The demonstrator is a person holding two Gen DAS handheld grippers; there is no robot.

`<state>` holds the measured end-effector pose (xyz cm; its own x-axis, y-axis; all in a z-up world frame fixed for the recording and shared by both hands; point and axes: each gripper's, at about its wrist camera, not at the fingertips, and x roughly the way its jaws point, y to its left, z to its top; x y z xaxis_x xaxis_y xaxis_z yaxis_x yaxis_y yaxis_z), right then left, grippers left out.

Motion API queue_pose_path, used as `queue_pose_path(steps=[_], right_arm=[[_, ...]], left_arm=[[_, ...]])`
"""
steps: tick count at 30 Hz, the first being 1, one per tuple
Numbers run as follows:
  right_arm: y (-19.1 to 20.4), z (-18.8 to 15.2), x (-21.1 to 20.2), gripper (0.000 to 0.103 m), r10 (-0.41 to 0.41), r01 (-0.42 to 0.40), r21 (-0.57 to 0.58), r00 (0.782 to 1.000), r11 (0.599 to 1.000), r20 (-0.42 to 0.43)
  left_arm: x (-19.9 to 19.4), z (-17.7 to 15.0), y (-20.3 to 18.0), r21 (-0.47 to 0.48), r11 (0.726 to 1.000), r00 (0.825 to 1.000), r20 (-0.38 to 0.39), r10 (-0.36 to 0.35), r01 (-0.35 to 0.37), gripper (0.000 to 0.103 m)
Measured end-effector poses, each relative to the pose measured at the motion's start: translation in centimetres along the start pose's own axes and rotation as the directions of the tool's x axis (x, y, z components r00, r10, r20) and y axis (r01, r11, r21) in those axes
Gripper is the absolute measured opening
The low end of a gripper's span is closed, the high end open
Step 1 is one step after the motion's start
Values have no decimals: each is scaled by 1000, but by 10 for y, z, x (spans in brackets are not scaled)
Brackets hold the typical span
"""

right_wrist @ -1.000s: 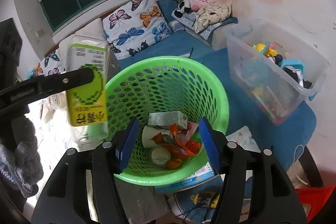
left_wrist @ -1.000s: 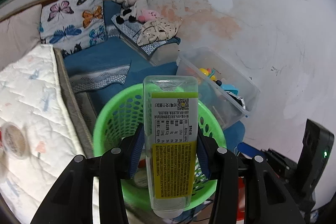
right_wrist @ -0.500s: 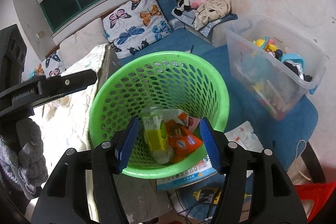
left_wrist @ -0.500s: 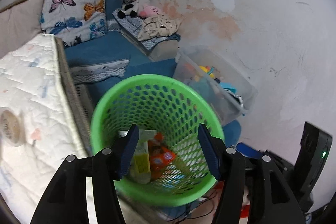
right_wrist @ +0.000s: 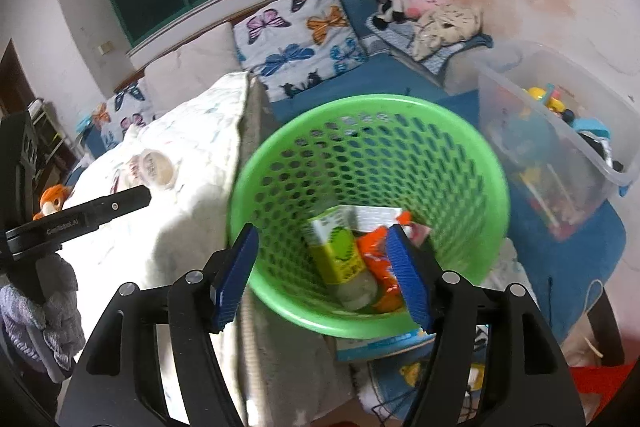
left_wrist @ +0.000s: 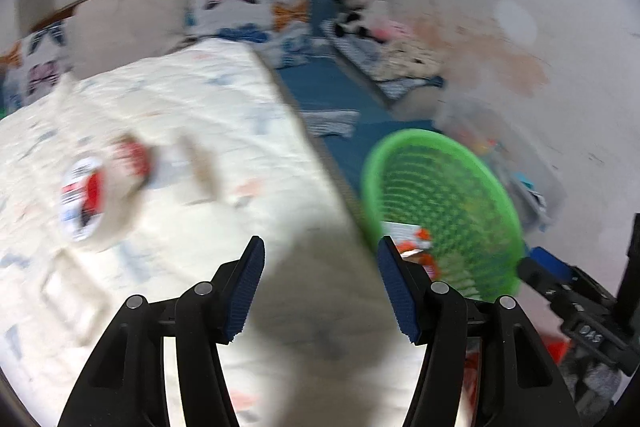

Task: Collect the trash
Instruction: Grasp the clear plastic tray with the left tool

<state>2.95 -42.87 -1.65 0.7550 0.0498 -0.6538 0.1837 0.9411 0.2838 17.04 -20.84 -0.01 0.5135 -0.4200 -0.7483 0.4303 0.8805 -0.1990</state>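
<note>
Beside the white quilted mattress (right_wrist: 192,163), the green perforated plastic basket (right_wrist: 460,147) holds a yellow-green labelled clear bottle (right_wrist: 340,259) and orange wrappers (right_wrist: 376,255). Both the left tool (left_wrist: 320,291) and right tool (right_wrist: 324,275) have just been widening, jaws apart, nothing between them. A round lidded cup (left_wrist: 96,199) lies on the mattress.

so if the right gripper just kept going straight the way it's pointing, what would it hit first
Probably the yellow-green bottle lying in the green basket; the open right gripper points into it, though depth is hard to judge.
</note>
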Motion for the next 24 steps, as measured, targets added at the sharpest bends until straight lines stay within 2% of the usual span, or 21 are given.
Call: queue_pose_path(steps=[4, 7, 8, 10, 15, 17, 19, 24], right_arm=[[21, 1, 9, 67, 28, -29, -30, 1000, 999, -13], [37, 2, 16, 68, 51, -53, -54, 998, 997, -23], [43, 3, 19, 68, 60, -61, -64, 998, 996, -27], [54, 4, 24, 69, 75, -77, -81, 997, 994, -34], [77, 5, 35, 70, 109, -115, -121, 993, 986, -53], [85, 5, 39, 72, 120, -127, -135, 991, 983, -59], [94, 5, 44, 73, 135, -144, -149, 988, 978, -71], [112, 3, 51, 75, 155, -169, -183, 984, 968, -92]], left_arm=[[-16, -5, 47, -91, 990, 994, 22, 111, -109, 61], [-27, -8, 79, -166, 967, 979, 29, 203, -195, 65], [-30, -9, 89, -186, 957, 973, 28, 231, -222, 69], [-38, -11, 113, -249, 926, 954, 21, 300, -285, 72], [-48, -17, 164, -386, 844, 919, -26, 393, -372, 76], [-49, -20, 181, -428, 817, 913, -53, 404, -387, 77], [-46, -22, 195, -475, 796, 919, -81, 385, -375, 78], [-34, -25, 210, -534, 765, 928, -128, 349, -361, 80]])
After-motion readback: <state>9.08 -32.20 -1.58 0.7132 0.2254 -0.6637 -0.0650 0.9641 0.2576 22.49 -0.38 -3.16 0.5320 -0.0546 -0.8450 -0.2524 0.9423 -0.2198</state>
